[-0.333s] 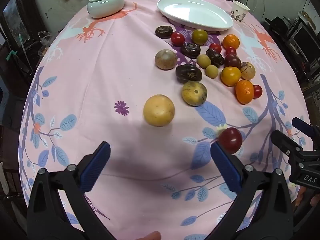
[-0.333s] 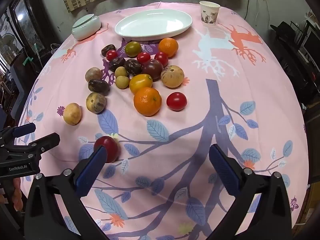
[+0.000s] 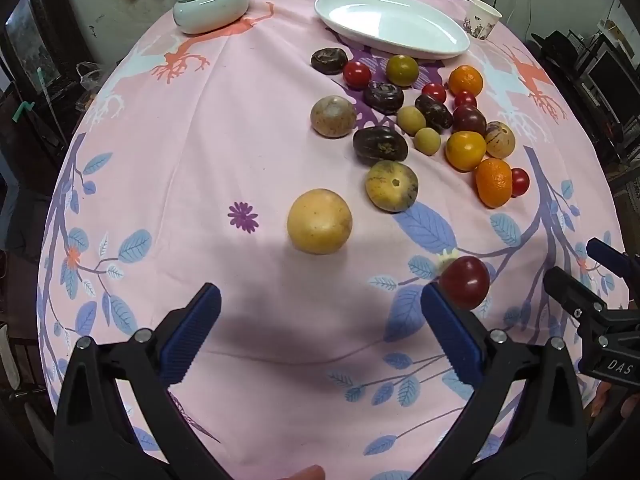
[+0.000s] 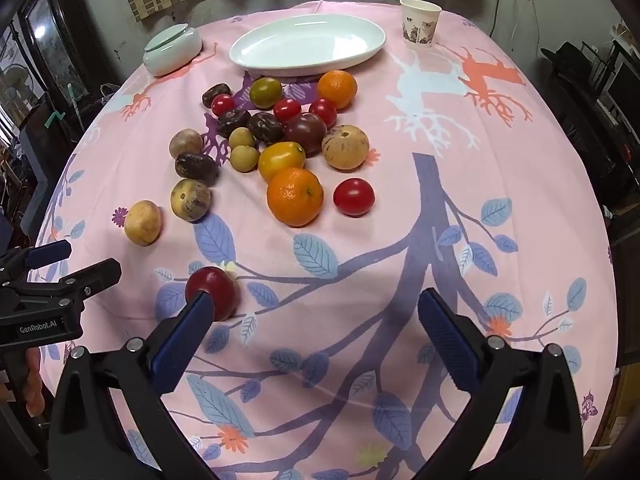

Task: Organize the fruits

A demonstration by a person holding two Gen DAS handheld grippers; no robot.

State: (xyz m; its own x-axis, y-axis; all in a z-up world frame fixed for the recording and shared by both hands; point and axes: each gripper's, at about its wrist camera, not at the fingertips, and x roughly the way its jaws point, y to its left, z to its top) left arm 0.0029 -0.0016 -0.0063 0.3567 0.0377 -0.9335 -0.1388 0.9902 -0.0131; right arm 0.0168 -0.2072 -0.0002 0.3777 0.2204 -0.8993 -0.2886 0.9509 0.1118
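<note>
Fruit cluster (image 4: pixel 280 140) loose on pink cloth, just in front of empty white oval dish (image 4: pixel 308 46): oranges, red and yellow tomatoes, dark wrinkled fruits, pale speckled ones. Yellow round fruit (image 3: pixel 319 221) apart. Dark red tomato (image 4: pixel 211 292) nearest, alone.

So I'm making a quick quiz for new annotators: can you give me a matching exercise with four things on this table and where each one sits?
Things:
1. white oval dish
2. paper cup
3. lidded green bowl
4. dark red tomato

Places:
A. far right of the dish
B. alone, nearest the grippers
C. far left of the dish
D. just behind the fruit pile

Pairs: 1-D, 2-A, 3-C, 4-B
</note>
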